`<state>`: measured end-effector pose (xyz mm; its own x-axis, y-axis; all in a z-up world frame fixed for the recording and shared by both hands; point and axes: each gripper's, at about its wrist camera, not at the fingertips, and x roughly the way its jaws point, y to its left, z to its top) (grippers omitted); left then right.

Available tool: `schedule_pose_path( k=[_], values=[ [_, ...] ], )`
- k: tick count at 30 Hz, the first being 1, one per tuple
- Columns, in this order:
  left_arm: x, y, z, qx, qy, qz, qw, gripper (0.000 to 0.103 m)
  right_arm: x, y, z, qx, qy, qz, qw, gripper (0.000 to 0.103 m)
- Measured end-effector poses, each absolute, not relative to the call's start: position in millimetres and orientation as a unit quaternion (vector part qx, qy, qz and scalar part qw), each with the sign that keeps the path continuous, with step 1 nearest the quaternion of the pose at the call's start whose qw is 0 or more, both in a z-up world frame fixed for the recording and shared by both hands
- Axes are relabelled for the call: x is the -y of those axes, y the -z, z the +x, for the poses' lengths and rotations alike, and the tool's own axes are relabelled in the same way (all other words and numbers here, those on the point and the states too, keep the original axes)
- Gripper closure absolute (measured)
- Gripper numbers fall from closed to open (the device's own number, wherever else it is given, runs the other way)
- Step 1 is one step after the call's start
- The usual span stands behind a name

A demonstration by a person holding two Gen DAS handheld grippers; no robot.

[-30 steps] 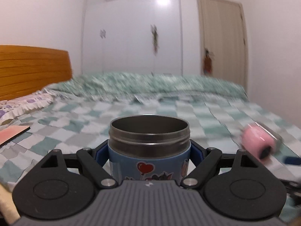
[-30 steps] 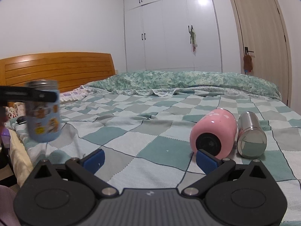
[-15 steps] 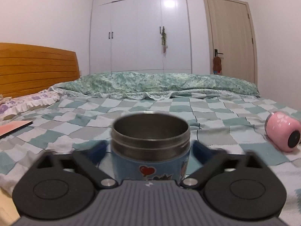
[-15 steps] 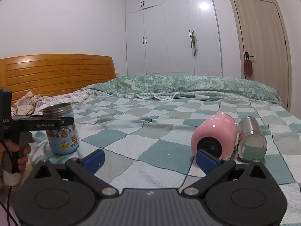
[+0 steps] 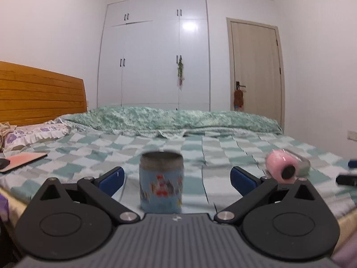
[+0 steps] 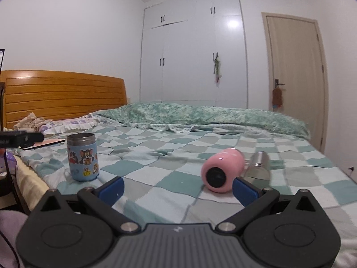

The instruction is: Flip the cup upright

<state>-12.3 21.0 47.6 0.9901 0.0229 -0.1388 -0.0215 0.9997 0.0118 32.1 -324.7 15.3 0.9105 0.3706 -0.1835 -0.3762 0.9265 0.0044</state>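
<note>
A blue cartoon-sticker cup [image 5: 161,182] with a steel rim stands upright on the checked bedspread [image 5: 200,147]; it also shows in the right wrist view [image 6: 82,157]. My left gripper [image 5: 176,179] is open, its blue pads apart on either side of the cup, pulled back from it. A pink cup [image 6: 221,170] lies on its side, base toward me, with a steel cup [image 6: 257,167] lying beside it. My right gripper [image 6: 177,188] is open and empty, its right pad just in front of the pink cup.
A wooden headboard [image 6: 62,96] and pillows [image 6: 67,125] are at the left. A flat pink-topped item [image 5: 24,158] lies near the bed's left edge. A folded green quilt [image 6: 200,116] runs across the back. Wardrobe and door stand behind.
My left gripper let go of the blue cup, opened wide and drew back; the cup now stands on the bed. My right gripper shifted slightly, staying open.
</note>
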Motion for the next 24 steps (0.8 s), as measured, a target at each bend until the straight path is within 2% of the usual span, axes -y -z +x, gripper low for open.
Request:
schedule_pose_path(
  k=[12,24],
  values=[
    [-2,-1,-26,-0.063,-0.017,0.023,0.998,0.000,362,14,-20,-0.031,-0.101,-0.004,0.994,0.000],
    [-4,4,-25,-0.062,-0.022,0.015,0.998,0.000,364,19,-25,-0.009,-0.070,-0.009,0.997,0.000]
  ],
)
